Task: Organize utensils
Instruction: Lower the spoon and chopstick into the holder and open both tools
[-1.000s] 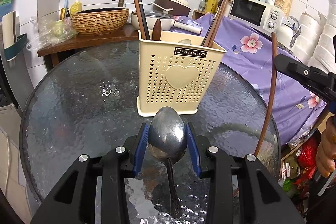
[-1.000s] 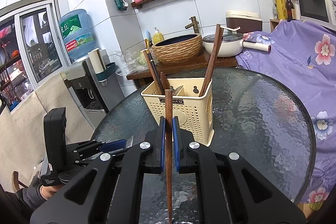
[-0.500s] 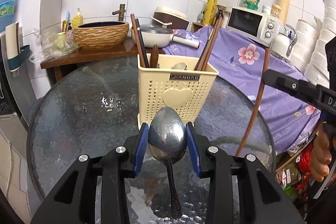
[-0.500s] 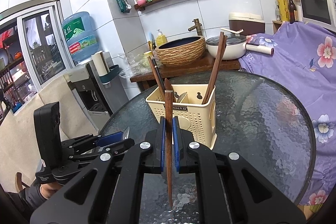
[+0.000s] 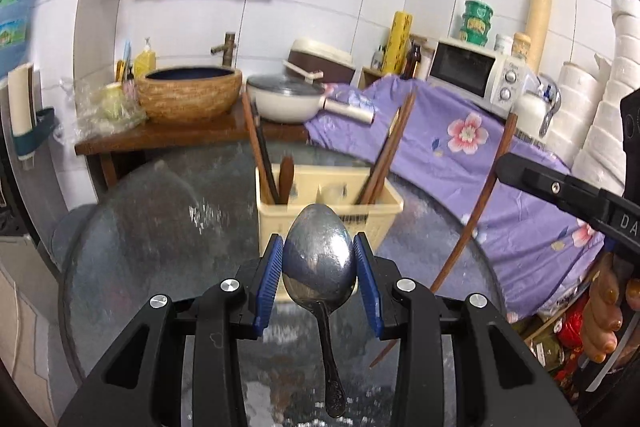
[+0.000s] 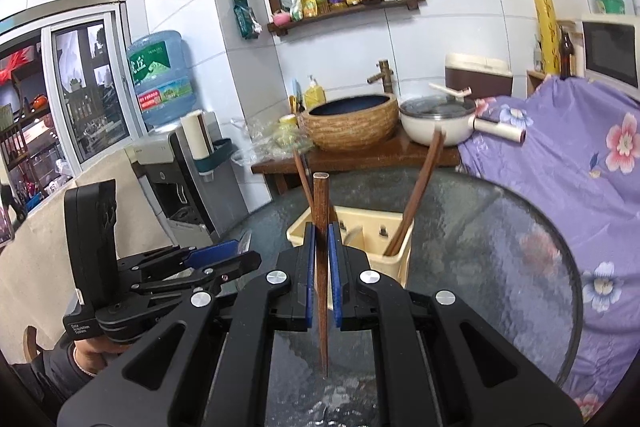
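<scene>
My left gripper (image 5: 319,258) is shut on a metal spoon (image 5: 319,261), bowl up and handle hanging down, held above the glass table. A cream utensil caddy (image 5: 332,205) stands ahead of it, holding several wooden chopsticks (image 5: 382,157) and a spoon. My right gripper (image 6: 322,239) is shut on a brown wooden chopstick (image 6: 321,223), held upright above the table just short of the caddy (image 6: 362,239). In the left wrist view the right gripper (image 5: 560,187) and its chopstick (image 5: 476,211) show at the right. The left gripper (image 6: 216,259) shows at the left in the right wrist view.
The round glass table (image 6: 500,255) carries the caddy. Behind it a wooden shelf holds a woven basin (image 5: 190,93) and a white pot (image 5: 286,101). A purple flowered cloth (image 5: 460,147) covers the right side, with a microwave (image 5: 476,75) on it. A water dispenser (image 6: 176,155) stands at the left.
Both grippers have risen and pulled back from the table, so the caddy looks lower and farther. The spoon and the chopstick stay gripped.
</scene>
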Demonstrator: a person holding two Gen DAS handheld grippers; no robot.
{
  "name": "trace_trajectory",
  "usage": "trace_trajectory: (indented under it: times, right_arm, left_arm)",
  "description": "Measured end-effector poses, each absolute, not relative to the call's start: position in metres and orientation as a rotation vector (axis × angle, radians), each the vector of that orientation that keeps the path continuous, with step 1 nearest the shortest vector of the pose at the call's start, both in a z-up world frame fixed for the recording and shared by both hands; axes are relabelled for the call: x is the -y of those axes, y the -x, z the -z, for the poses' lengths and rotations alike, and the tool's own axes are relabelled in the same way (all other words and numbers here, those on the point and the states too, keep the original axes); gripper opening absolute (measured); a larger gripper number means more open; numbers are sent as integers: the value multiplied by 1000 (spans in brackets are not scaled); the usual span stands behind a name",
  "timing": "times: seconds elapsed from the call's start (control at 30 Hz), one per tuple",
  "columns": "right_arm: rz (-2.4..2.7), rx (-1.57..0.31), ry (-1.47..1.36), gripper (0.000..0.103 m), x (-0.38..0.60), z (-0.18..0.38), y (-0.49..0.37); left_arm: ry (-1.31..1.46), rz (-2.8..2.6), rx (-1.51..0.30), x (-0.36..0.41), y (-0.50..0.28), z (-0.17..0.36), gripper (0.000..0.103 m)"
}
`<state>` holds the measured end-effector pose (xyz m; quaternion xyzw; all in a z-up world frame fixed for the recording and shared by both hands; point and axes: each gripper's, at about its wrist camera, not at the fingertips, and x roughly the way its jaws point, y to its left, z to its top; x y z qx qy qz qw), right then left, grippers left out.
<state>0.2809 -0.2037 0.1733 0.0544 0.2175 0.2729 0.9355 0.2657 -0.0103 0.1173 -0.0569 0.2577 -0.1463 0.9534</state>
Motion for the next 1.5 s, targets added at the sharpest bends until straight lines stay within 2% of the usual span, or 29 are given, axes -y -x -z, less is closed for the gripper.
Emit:
trace_trajectory:
  times: [0.33,0.57,1.03,1.5]
  right_arm:
    - [-536,-329,-101,7,201,-262,-303]
    - [-469,-252,-43,7,188,-292,-329]
    - [-420,-352,-61,7,181,-198,-383]
    - [-412,-409,-48,7,178,-150,-388]
  left_arm:
    - [194,256,-358,2,-299,-198,35]
    - [172,194,-217,10,-331,-216,35]
    - [129,132,-259,19,-372,-152,35]
    - [94,161,-343,24,-374,-100,36]
